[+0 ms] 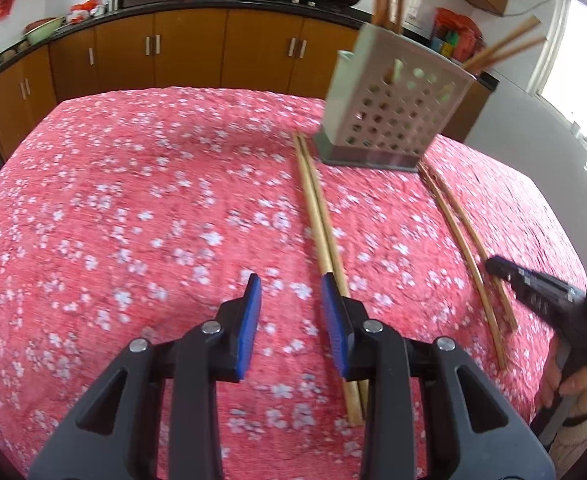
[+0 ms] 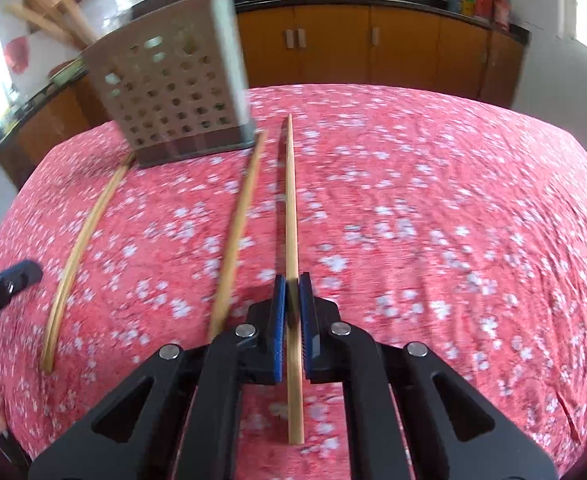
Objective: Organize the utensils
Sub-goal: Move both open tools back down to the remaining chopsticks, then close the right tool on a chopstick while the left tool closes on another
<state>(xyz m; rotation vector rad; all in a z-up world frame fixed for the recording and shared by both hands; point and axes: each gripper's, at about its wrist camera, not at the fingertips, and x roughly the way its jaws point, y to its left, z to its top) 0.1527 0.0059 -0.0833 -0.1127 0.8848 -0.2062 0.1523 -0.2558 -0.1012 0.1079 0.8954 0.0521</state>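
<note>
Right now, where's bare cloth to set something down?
Free: the wide stretch of pink floral tablecloth left of the left chopstick pair, and the cloth right of the single chopstick clamped in the right gripper. Crowded: the strip before the perforated grey chopstick holder, among the wooden chopsticks.

We see our left gripper (image 1: 289,308) low in the frame, its blue pads apart with only the red flowered cloth (image 1: 133,200) between them. Its right finger (image 1: 335,320) lies over a pair of chopsticks (image 1: 317,208) that runs up toward the holder (image 1: 397,116) in the upper right. More chopsticks stand in the holder. A second pair (image 1: 465,248) lies right of the first. The right gripper (image 1: 493,266) reaches in from the right edge, its tip at that pair; we cannot tell its grip here. Cabinets (image 1: 189,48) line the top.
</note>
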